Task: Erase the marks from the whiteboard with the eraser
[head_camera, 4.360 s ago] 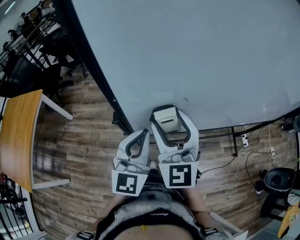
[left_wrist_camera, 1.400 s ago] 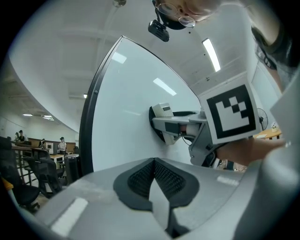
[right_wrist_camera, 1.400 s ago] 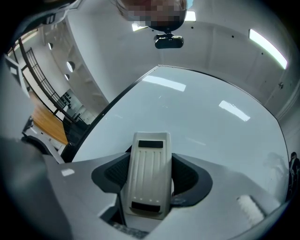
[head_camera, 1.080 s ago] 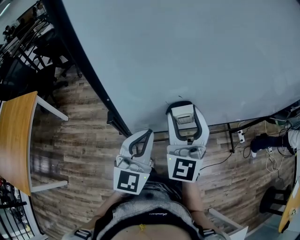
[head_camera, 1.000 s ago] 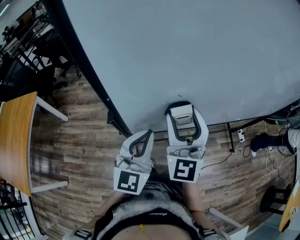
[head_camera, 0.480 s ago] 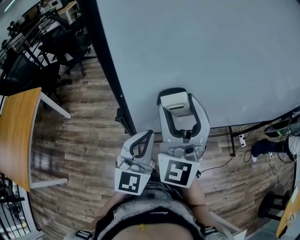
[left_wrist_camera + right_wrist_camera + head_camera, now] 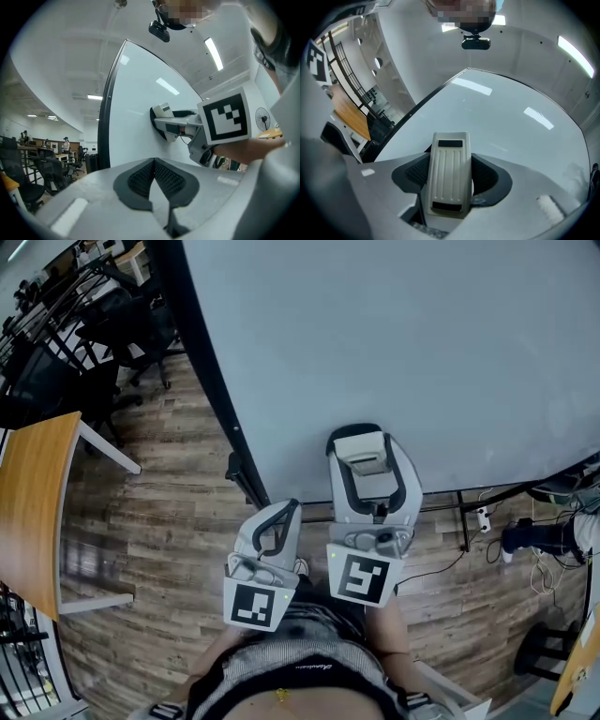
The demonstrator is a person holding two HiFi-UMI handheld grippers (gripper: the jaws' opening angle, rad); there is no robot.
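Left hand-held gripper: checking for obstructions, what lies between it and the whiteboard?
Nothing: the left gripper view shows a bare gap from the left hand-held gripper to the whiteboard.

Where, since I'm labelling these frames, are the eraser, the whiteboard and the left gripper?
eraser [image 7: 449, 176], right gripper view, middle of its ribbed back.
whiteboard [image 7: 394, 334], head view, bare part of its surface.
left gripper [image 7: 154, 164], left gripper view, where its closed fingertips meet.
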